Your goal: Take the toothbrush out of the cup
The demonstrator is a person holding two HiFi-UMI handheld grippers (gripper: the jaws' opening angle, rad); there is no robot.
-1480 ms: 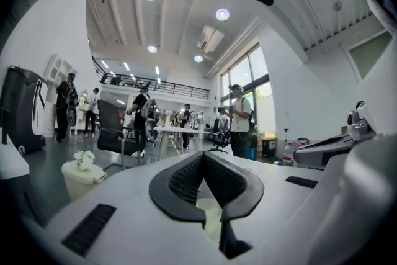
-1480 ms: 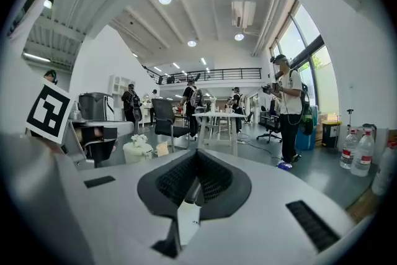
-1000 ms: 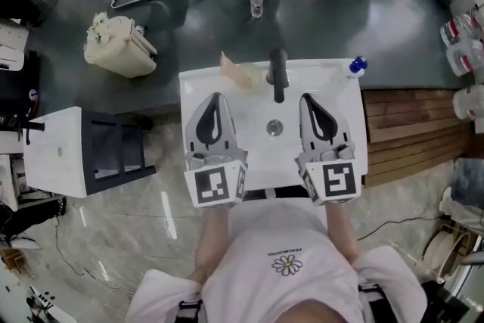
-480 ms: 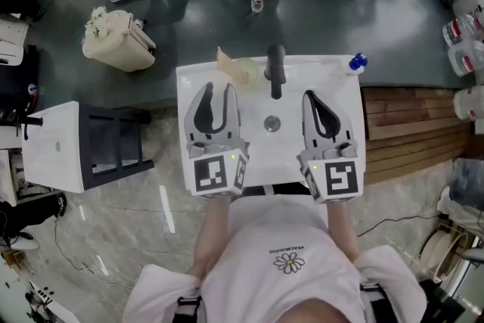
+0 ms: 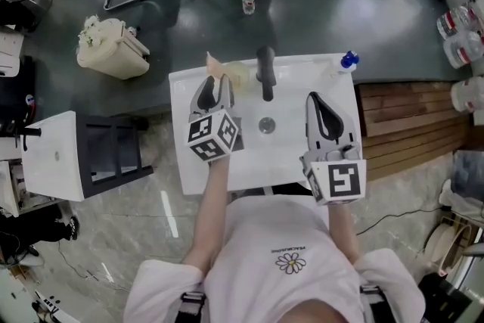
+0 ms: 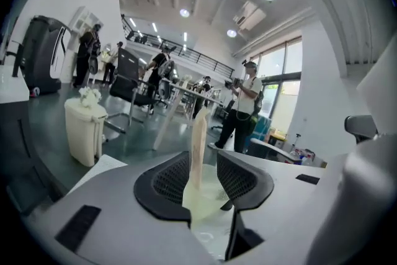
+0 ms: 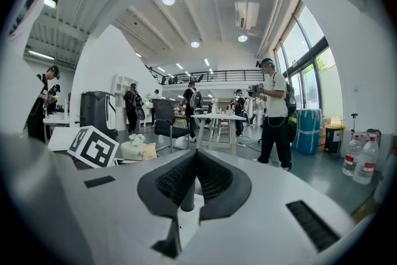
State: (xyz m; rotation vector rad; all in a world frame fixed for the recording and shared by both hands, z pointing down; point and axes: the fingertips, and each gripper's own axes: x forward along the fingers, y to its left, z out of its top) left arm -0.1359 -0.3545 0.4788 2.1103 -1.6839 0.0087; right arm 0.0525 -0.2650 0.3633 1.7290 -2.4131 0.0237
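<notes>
Toothbrush (image 5: 214, 64): pale peach handle, standing almost upright in the cup, just left of the faucet in the head view. In the left gripper view the handle (image 6: 198, 139) rises between the two jaws and tops their tips.
Cup (image 5: 237, 73): translucent, pale yellow, on the back left part of the worktop, just left of the faucet. Its rim (image 6: 208, 208) lies low between the left jaws.
Left hand-held gripper (image 5: 217, 83): just left of the faucet, over the cup. Its jaws (image 6: 203, 158) are spread, one on each side of the handle. The handle is closer to the left jaw; whether they touch I cannot tell.
Right hand-held gripper (image 5: 321, 98): right of the faucet and closer to the person. Its jaws (image 7: 196, 155) are pressed together at the tips, with nothing between them.
Faucet (image 5: 265, 72): dark, at the back middle of the worktop, spout pointing toward the person.
Drain (image 5: 266, 125): round, just in front of the faucet, between the two grippers.
Worktop (image 5: 295, 163): white basin top.
Blue-capped bottle (image 5: 348, 60): at the back right corner, well right of the faucet.
White bin (image 5: 113, 49): on the grey floor, well left of the faucet.
</notes>
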